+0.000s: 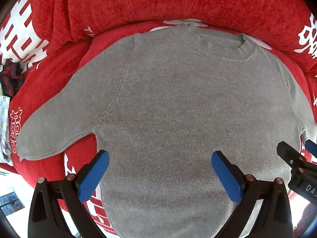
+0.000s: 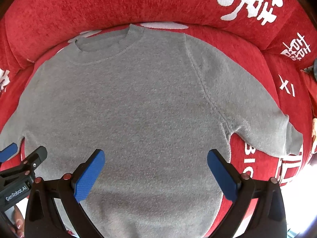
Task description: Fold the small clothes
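A small grey knit sweater point(image 1: 178, 99) lies flat on a red sofa seat, neckline at the far side, both sleeves spread out; it also shows in the right wrist view point(image 2: 138, 103). My left gripper point(image 1: 160, 158) hovers open over the sweater's lower left body, its blue fingers point(image 1: 95, 176) wide apart. My right gripper point(image 2: 156, 156) hovers open over the lower right body. The left sleeve point(image 1: 59, 123) points out left; the right sleeve point(image 2: 263, 123) points out right. The right gripper point(image 1: 297, 158) shows at the left wrist view's right edge. The hem is hidden below both views.
The red sofa cover point(image 1: 158, 2) with white characters has a raised backrest point(image 2: 118, 6) behind the neckline. A dark patterned item point(image 1: 10, 79) lies at the far left. The sofa's front edge and light floor point(image 1: 11, 188) show at lower left.
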`<state>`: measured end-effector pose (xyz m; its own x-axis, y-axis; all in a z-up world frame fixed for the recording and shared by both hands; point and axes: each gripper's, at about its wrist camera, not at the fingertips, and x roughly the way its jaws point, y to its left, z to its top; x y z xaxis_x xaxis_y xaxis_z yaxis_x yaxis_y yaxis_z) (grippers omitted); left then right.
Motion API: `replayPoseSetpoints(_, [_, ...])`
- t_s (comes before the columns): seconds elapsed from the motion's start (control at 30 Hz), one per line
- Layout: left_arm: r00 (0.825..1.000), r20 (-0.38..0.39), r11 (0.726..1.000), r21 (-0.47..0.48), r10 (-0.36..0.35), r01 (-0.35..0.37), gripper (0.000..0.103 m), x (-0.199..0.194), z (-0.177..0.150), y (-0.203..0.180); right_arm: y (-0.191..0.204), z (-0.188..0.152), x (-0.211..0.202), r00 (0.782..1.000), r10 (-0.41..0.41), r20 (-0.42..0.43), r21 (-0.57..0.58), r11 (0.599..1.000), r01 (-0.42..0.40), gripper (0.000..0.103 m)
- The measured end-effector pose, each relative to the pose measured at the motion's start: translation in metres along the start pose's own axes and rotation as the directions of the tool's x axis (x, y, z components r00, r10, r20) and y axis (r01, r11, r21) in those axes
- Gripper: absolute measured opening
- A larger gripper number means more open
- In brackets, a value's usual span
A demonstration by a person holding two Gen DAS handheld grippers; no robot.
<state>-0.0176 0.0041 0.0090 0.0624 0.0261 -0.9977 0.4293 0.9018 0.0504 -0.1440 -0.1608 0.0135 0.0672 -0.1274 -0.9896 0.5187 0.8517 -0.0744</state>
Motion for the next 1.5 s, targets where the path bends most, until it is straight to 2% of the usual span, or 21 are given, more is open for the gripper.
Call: replayPoseSetpoints(1.5, [1.000, 0.008, 0.999, -0.024, 0.021, -0.020, 0.103, -0.008, -0.001, -0.014, -0.008, 0.000, -0.007, 1.000, -0.001, 0.000, -0.019, 1.000, 0.001, 0.103])
